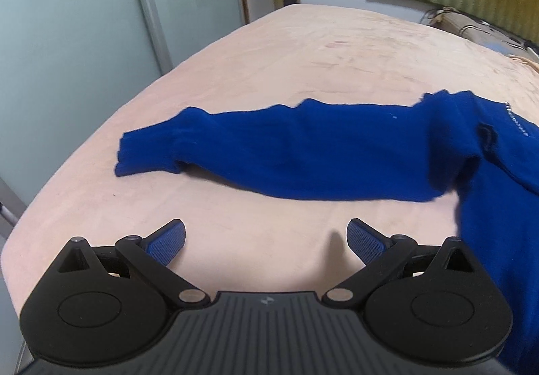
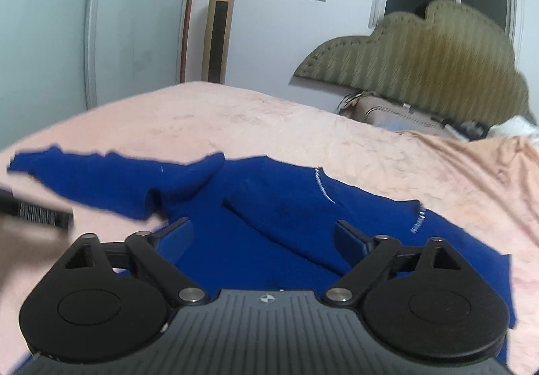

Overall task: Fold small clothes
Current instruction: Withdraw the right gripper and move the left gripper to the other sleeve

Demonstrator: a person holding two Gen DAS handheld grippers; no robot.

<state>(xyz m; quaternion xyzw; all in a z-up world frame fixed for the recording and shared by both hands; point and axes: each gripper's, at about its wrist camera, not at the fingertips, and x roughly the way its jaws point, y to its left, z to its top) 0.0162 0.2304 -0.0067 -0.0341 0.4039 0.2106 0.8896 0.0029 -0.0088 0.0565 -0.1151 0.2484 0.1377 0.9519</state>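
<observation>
Now our left gripper (image 1: 266, 240), jaws wide and empty, faces the sweater (image 1: 303, 152) sleeve lying crosswise at twelve o'clock; the right gripper (image 2: 264, 237) hovers likewise.

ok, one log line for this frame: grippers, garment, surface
left gripper: open, empty, over bed | right gripper: open, empty, over sweater body | blue sweater: on pink blanket, sleeve outstretched

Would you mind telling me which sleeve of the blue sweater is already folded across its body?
The sleeve beneath the right gripper lies across the sweater's body; the other sleeve stretches straight out over the pink blanket.
</observation>
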